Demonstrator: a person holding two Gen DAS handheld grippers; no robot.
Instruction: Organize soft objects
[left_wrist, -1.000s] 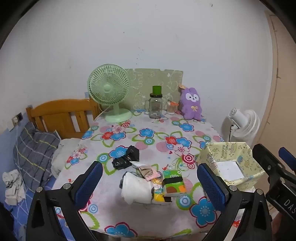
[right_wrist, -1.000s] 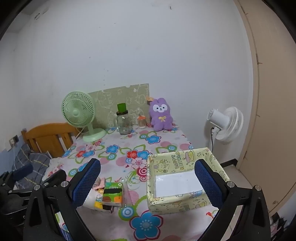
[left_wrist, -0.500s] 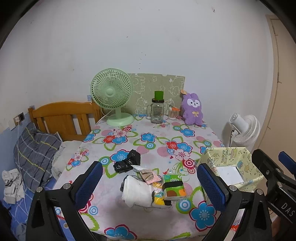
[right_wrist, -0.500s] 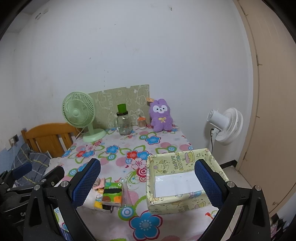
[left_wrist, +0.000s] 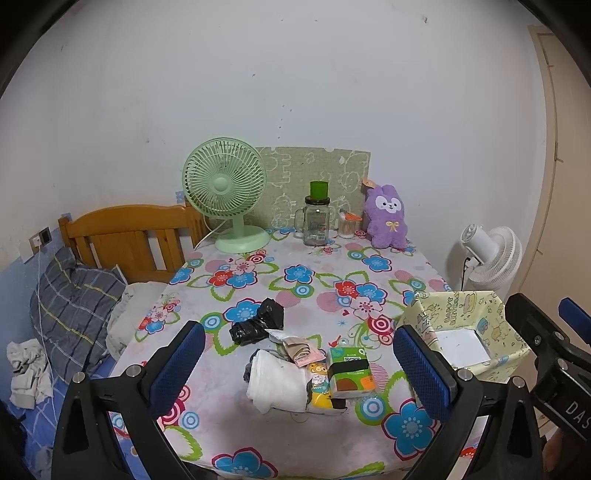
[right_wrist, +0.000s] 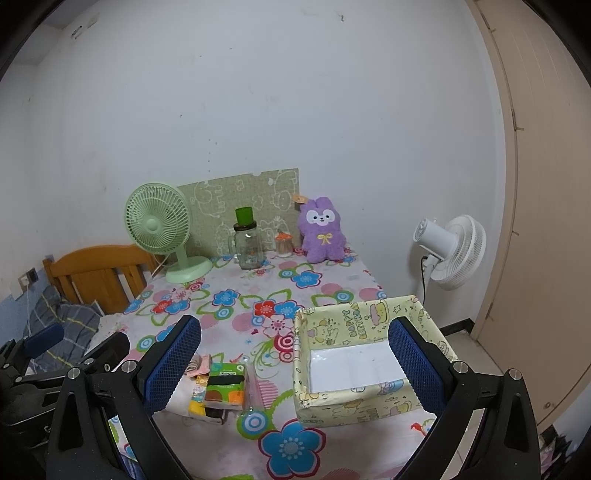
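Left wrist camera: left gripper (left_wrist: 299, 363) hangs wide open and empty over the soft pile (left_wrist: 295, 373) near the table's front edge, apparently lining up a pick. Right gripper (right_wrist: 293, 360), also spread and empty, faces the box (right_wrist: 332, 397) at the front right corner; only here is its bare floor fully visible.

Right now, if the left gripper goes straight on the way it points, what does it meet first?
Probably the pile of soft things: the white roll and green packet lie between the open jaws of the left gripper. Depth is unclear; it may be above them.
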